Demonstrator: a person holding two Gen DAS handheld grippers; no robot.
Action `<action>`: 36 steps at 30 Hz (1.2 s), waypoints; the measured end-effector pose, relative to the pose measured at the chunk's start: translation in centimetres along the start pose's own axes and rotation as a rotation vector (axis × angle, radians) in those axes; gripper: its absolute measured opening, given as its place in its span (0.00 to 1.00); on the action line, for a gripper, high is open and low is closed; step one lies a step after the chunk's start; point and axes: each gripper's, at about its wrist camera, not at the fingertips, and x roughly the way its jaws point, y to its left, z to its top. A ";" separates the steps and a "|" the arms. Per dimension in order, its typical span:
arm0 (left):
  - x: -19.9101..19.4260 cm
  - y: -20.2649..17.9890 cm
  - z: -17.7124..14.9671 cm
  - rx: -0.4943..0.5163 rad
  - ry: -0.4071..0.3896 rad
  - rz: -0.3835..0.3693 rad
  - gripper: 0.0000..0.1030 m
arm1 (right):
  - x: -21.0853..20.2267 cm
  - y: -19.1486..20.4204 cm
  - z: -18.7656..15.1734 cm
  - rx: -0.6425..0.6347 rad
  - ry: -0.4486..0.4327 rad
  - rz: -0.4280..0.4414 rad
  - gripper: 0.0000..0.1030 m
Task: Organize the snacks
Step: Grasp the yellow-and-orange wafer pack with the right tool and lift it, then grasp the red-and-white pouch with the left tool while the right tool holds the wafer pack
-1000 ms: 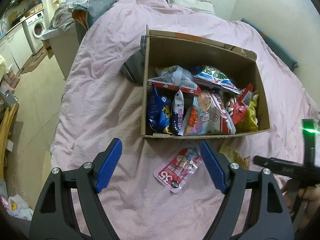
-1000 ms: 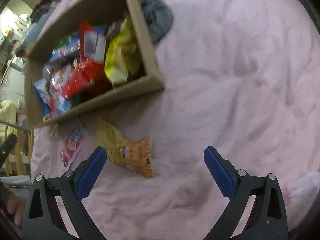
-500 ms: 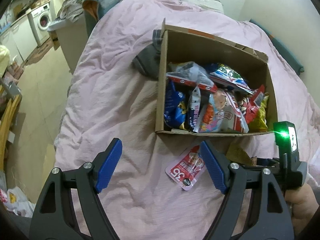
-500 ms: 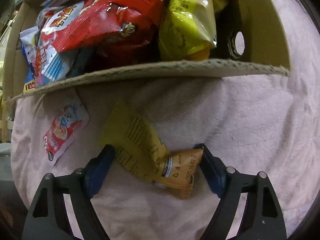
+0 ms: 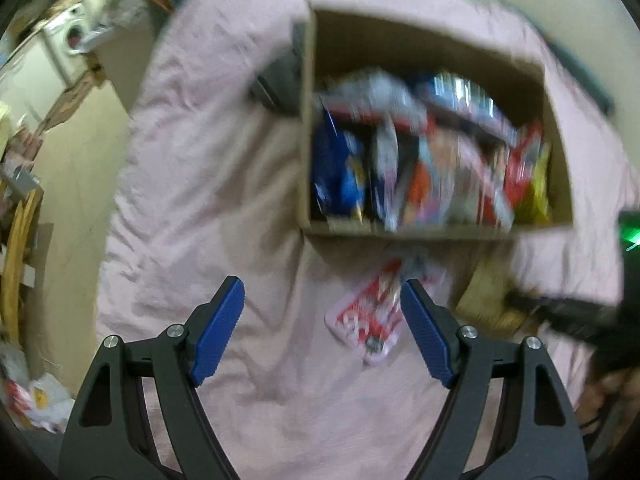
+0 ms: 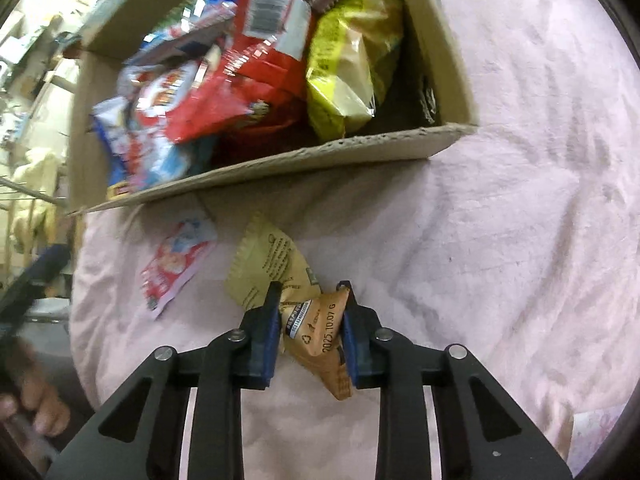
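Underneath everything lies a rumpled pink bedspread [image 6: 500, 208], with a cream floor [image 5: 72, 184] and a washing machine [image 5: 70, 38] off to one side in the left wrist view. On the bedspread stands an open cardboard box [image 6: 280, 162] crammed with snack bags, among them a yellow bag [image 6: 348, 64] and a red bag [image 6: 256, 76]. Half a second ago the right gripper [image 6: 310, 332] straddled the tan snack packet [image 6: 316, 332] with its blue pads wide; now those pads are pressed against the packet's orange end, clamped on it, just in front of the box wall. The left gripper [image 5: 322, 332] hangs with its fingers spread apart as before, holding nothing, though its view has gone blurred. A red-and-white sachet [image 5: 370, 316] lies flat beside the packet, apart from it. Only the right wrist view shows the grip and a printed date on the packet; the left wrist view alone shows the room and a green light [image 5: 632, 236] at its right edge.
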 end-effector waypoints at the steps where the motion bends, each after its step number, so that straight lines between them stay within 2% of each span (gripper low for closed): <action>1: 1.0 -0.4 -0.2 0.033 0.045 0.010 0.76 | -0.7 -0.2 -0.3 0.004 -0.010 0.010 0.26; 2: 2.0 -0.9 -0.6 0.061 0.085 0.017 0.76 | -1.2 -0.5 -0.6 0.008 -0.020 0.016 0.26; 6: 4.5 -2.7 -1.4 0.154 0.149 0.015 0.76 | -3.5 -1.5 -0.5 0.024 -0.064 0.043 0.26; 9: 6.6 -5.2 -1.7 0.310 0.184 0.055 0.76 | -4.3 -2.4 -0.7 0.037 -0.083 0.052 0.26; 11: 7.8 -6.5 -1.7 0.391 0.188 0.081 0.76 | -5.2 -3.4 -0.8 0.050 -0.089 0.059 0.26; 13: 8.5 -7.1 -1.2 0.414 0.184 0.086 0.76 | -5.9 -4.0 -0.7 0.058 -0.095 0.064 0.26; 15: 8.6 -7.4 -0.7 0.415 0.182 0.061 0.76 | -6.5 -4.5 -1.4 0.062 -0.102 0.069 0.26; 19: 9.2 -8.4 -0.5 0.503 0.178 0.021 0.76 | -6.8 -5.0 -1.4 0.078 -0.112 0.074 0.26; 23: 10.4 -7.6 -0.2 0.441 0.217 -0.043 0.74 | -6.4 -3.9 -1.4 0.066 -0.124 0.082 0.26; 24: 10.3 -7.7 -0.2 0.440 0.217 -0.044 0.71 | -6.4 -3.7 -1.4 0.062 -0.126 0.085 0.26; 26: 9.9 -8.0 -0.4 0.439 0.220 -0.058 0.56 | -6.5 -3.6 -1.3 0.058 -0.131 0.087 0.26; 30: 8.9 -7.7 -0.8 0.430 0.222 -0.070 0.48 | -6.6 -3.5 -1.2 0.061 -0.136 0.096 0.26; 34: 8.0 -7.6 -1.4 0.426 0.220 -0.064 0.33 | -6.7 -2.5 -1.1 0.038 -0.141 0.106 0.26; 36: 7.3 -7.1 -2.1 0.415 0.220 -0.063 0.33 | -6.9 -2.3 -1.1 0.028 -0.145 0.106 0.26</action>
